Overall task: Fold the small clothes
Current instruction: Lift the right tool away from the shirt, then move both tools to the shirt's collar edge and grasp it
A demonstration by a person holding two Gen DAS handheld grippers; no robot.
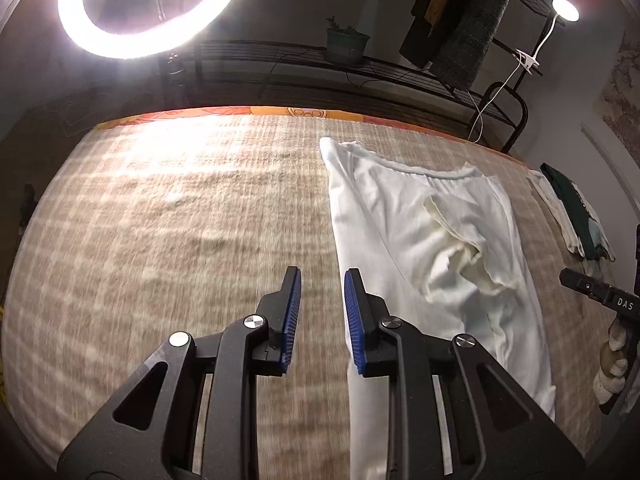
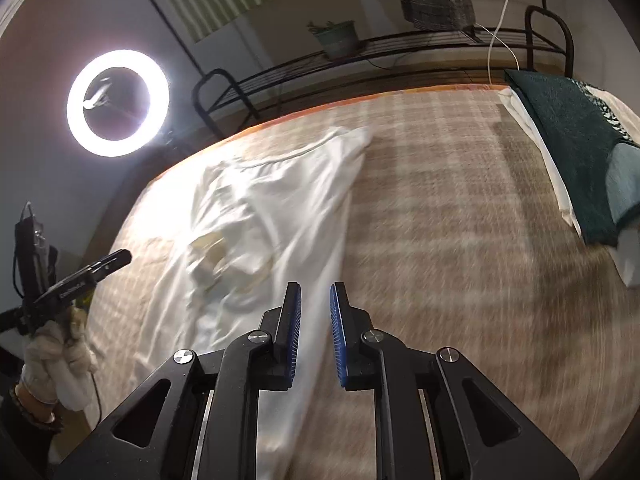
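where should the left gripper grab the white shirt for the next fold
Judging by its pose, take the white shirt at its long folded left edge, coming in from the left gripper side. That edge lies straight and flat on the mat, nearest the open jaws.

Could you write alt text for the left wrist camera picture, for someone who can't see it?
A white T-shirt lies partly folded on a checked beige bed cover, with the open, empty left tongs hovering at its near-left edge. A bright ring light glows above, and folded clothes sit far right.
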